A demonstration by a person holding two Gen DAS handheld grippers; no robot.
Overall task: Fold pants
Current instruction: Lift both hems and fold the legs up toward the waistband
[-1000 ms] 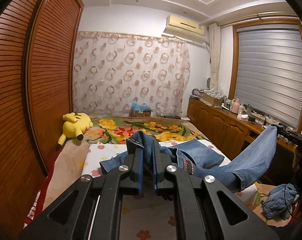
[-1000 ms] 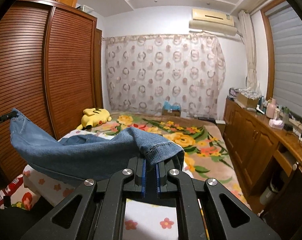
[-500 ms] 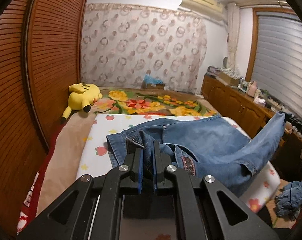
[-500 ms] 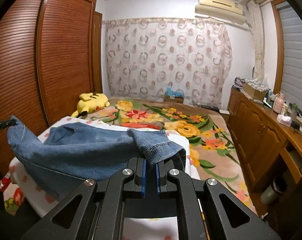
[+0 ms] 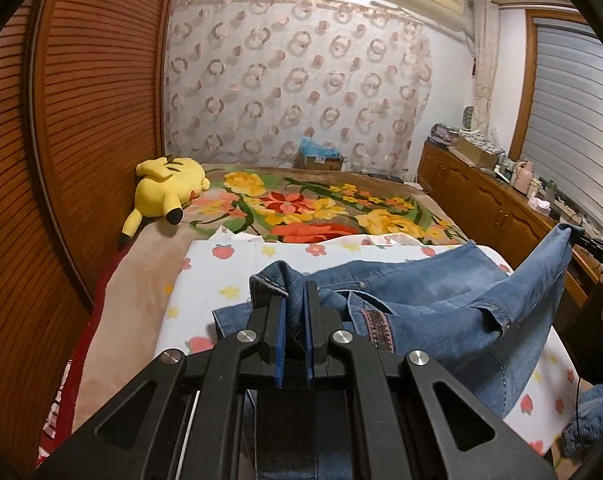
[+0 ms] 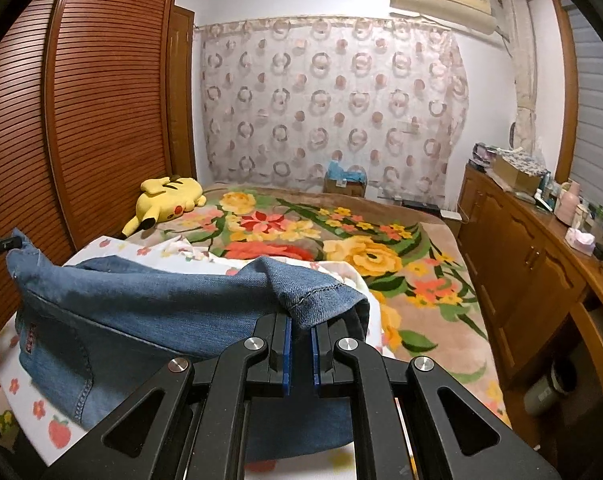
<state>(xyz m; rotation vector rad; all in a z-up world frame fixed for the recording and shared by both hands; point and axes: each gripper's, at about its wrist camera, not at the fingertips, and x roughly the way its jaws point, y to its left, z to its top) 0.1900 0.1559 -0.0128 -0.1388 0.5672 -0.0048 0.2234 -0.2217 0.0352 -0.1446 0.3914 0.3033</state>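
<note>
Blue denim pants (image 5: 441,304) lie across a white fruit-print sheet (image 5: 217,276) on the bed. My left gripper (image 5: 294,304) is shut on one corner of the pants, low over the sheet. My right gripper (image 6: 300,330) is shut on the hem end of the pants (image 6: 149,304), which drapes to the left over the sheet (image 6: 33,412). In the left wrist view the far corner of the pants rises to the right gripper's tip (image 5: 581,236). In the right wrist view the far corner rises to the left gripper's tip (image 6: 5,242).
A yellow plush toy (image 5: 169,192) lies by the wooden slatted wardrobe (image 5: 81,120) on a floral blanket (image 5: 321,208). A wooden cabinet (image 6: 533,264) with clutter runs along the right. More blue cloth (image 5: 589,436) lies on the floor at the right.
Both grippers have come down with the pants. The pants, held up in the air a second ago, now spread lower over the white sheet.
</note>
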